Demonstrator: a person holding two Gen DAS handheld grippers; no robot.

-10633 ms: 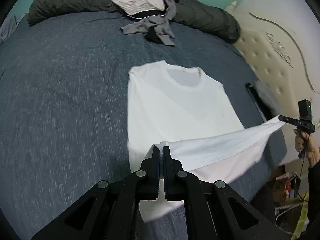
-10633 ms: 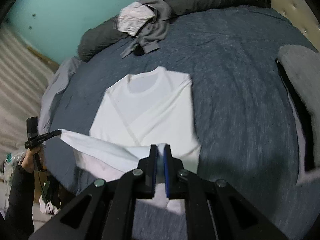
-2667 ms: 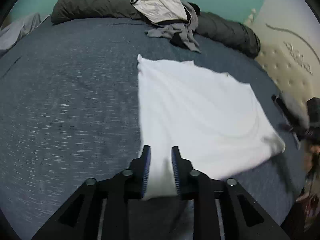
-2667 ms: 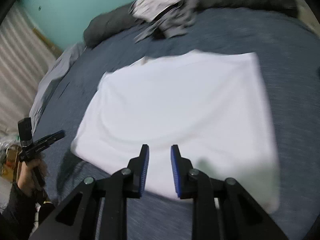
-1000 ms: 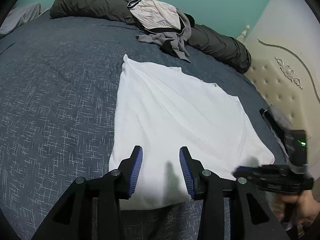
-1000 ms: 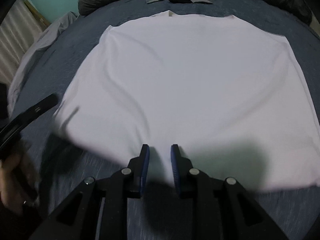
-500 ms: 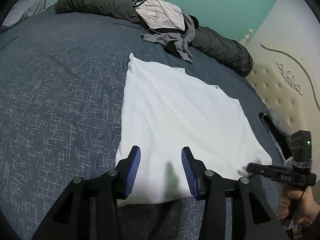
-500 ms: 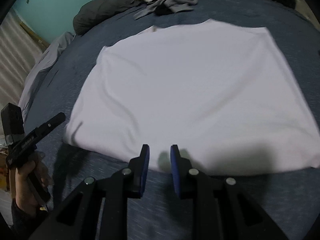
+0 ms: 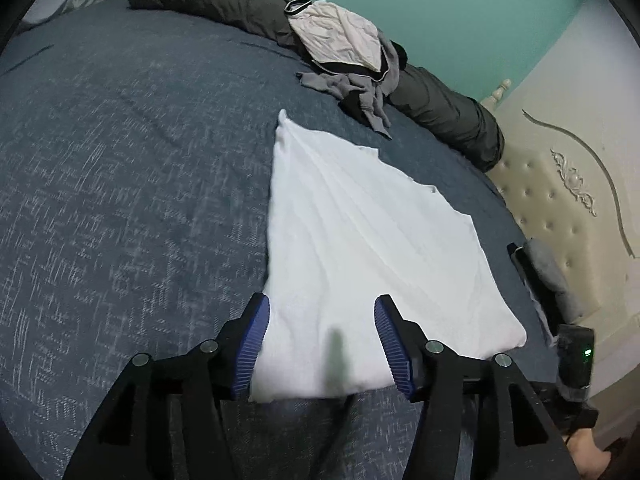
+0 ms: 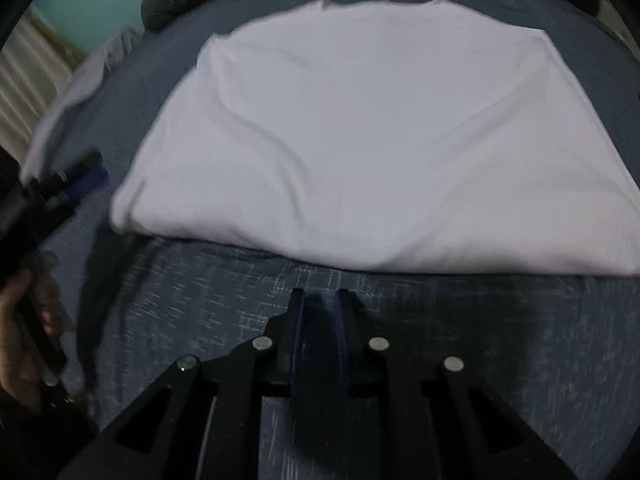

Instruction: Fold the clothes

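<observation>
A white shirt point(image 9: 360, 240), folded into a flat rough square, lies on the dark blue bedspread point(image 9: 120, 180). My left gripper point(image 9: 322, 304) hovers over the shirt's near edge. Its jaws are opening wide and hold nothing. In the right wrist view the same shirt point(image 10: 380, 128) fills the middle. My right gripper point(image 10: 320, 294) is over bare bedspread just short of the shirt's near edge. Its jaws are closing to a narrow gap with nothing between them. The left gripper point(image 10: 76, 180) shows blurred at the shirt's left corner, and a hand point(image 10: 24, 320) holds it.
A heap of grey and pale clothes point(image 9: 344, 52) lies at the far side against a dark rolled duvet point(image 9: 224, 0). A cream padded headboard point(image 9: 560, 200) and a grey item point(image 9: 548, 272) border the bed on the right. The right gripper's body point(image 9: 576, 356) is at the shirt's right corner.
The left jaws have spread wider over the shirt's edge. The right gripper has drawn back off the shirt onto the bedspread and its jaws have narrowed.
</observation>
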